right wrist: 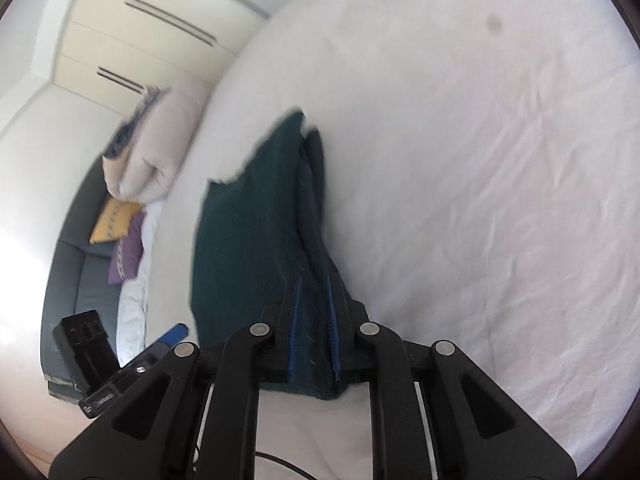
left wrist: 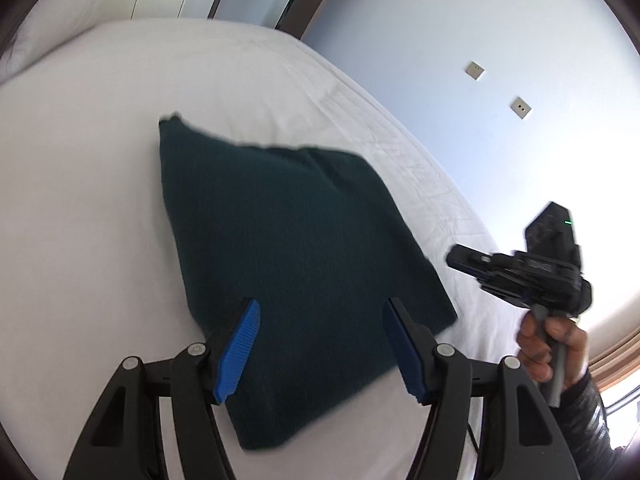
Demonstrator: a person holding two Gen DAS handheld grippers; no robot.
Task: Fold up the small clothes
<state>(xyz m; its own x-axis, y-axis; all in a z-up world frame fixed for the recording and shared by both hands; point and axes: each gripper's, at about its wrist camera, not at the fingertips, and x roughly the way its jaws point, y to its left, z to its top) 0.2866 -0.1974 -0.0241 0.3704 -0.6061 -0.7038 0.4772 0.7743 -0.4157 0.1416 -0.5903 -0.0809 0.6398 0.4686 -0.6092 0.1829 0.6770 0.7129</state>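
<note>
A dark teal garment (left wrist: pixel 288 248), folded to a rough rectangle, lies on the white bed sheet (left wrist: pixel 80 200). My left gripper (left wrist: pixel 322 304) hovers just above its near half. It is open, and its blue pads (left wrist: pixel 240 344) stand wide apart and hold nothing. In the right wrist view, my right gripper (right wrist: pixel 314 284) has its jaws almost together, and a thick folded edge of the garment (right wrist: pixel 248 240) fills the narrow gap between the pads. The left wrist view shows the right gripper (left wrist: pixel 452 260) in a person's hand (left wrist: pixel 548 344) by the garment's right edge, where the contact is hidden.
The bed's edge runs close along the right, below a wall with two sockets (left wrist: pixel 476 71). At the head of the bed are a rolled pale duvet (right wrist: pixel 156 152), a yellow cushion (right wrist: pixel 114 220) and a purple cushion (right wrist: pixel 128 252). Wardrobe doors (right wrist: pixel 140 40) stand behind.
</note>
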